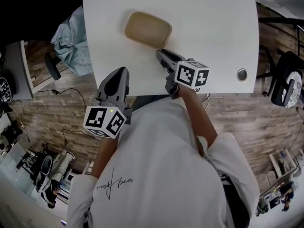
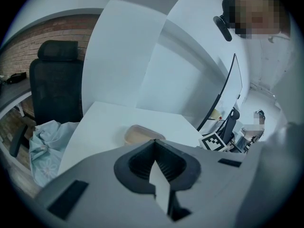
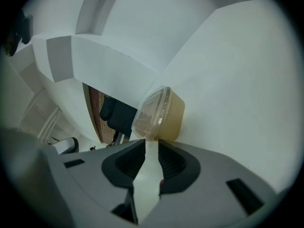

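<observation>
The right tool (image 3: 151, 144) is held low over the white tabletop (image 1: 209, 23), its jaws a narrow slit apart with nothing between them; just ahead of its tips a tan container (image 3: 164, 113) with a clear lid lies on that tabletop, its near corner at the mouth of the jaws, though contact cannot be told; the left tool (image 2: 154, 141) is held back at the tabletop's near edge, behind the right tool and off to its left, with its jaws pressed together on nothing and the container well ahead of it. An approach of the right tool to the container is judged to be the step in hand; a grip would call for the jaws to be spread wider than the present slit and set around the rim or a wall, the container being far broader than the gap. Farther out to the left tool's left, a pale blue cloth (image 1: 71, 42) is draped by a black chair (image 2: 54, 80); a round grommet (image 1: 242, 74) is set in the tabletop to the right tool's right.
</observation>
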Motion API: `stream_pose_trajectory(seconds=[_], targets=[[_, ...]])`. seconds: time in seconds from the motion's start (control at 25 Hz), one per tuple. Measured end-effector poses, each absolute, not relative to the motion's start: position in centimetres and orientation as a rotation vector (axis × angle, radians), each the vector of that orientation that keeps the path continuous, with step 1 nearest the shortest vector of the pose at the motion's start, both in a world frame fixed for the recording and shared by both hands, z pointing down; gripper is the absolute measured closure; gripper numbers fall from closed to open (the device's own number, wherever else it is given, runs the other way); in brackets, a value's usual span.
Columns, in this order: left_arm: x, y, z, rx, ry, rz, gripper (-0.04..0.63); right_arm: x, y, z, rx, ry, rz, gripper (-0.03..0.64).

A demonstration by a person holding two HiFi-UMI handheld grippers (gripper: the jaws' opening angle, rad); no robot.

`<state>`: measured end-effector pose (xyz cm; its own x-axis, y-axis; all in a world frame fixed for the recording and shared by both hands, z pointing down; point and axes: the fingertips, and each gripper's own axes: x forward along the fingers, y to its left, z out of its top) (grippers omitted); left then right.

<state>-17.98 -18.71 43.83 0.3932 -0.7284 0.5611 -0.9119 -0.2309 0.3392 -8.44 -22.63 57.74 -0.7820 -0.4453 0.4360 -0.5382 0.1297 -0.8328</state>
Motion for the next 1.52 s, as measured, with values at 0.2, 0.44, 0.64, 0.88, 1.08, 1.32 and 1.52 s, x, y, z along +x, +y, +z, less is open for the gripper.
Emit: stream_pose_trajectory(seconds=[0.2, 0.44, 0.64, 0.88, 1.08, 1.32, 1.52], targets=[[-18.0, -18.7, 43.9, 2.024, -1.397, 0.380, 0.588, -8.5, -22.5, 57.9, 1.003, -2.299, 1.776, 0.552], [-17.8, -18.4, 43.8, 2.023, -1.397, 0.381, 0.588, -8.5, -22.4, 57.6, 0.995, -2.316, 1.786, 0.580], [-18.3, -18.6, 44.0, 2.019, -1.393, 0.368, 0.588, -8.7, -22.6, 57.6, 1.001, -2.319, 1.803, 0.583], [-18.0, -18.4, 43.8, 2.034, -1.384, 0.365, 0.588, -8.4, -22.4, 57.2, 1.002, -2.329, 1.827, 0.586], [-18.0, -18.3, 43.6, 2.035, -1.379, 0.349, 0.588, -8.3, -22.3, 56.8, 1.005, -2.337, 1.828, 0.589], [-17.6, -18.3, 43.4, 2.047, -1.365, 0.326, 0.588, -7.9, -22.5, 55.8, 1.006, -2.356, 1.860, 0.589], [-17.3, -18.5, 43.4, 2.059, -1.350, 0.299, 0.588, -7.5, -22.6, 55.0, 1.022, -2.376, 1.859, 0.591]])
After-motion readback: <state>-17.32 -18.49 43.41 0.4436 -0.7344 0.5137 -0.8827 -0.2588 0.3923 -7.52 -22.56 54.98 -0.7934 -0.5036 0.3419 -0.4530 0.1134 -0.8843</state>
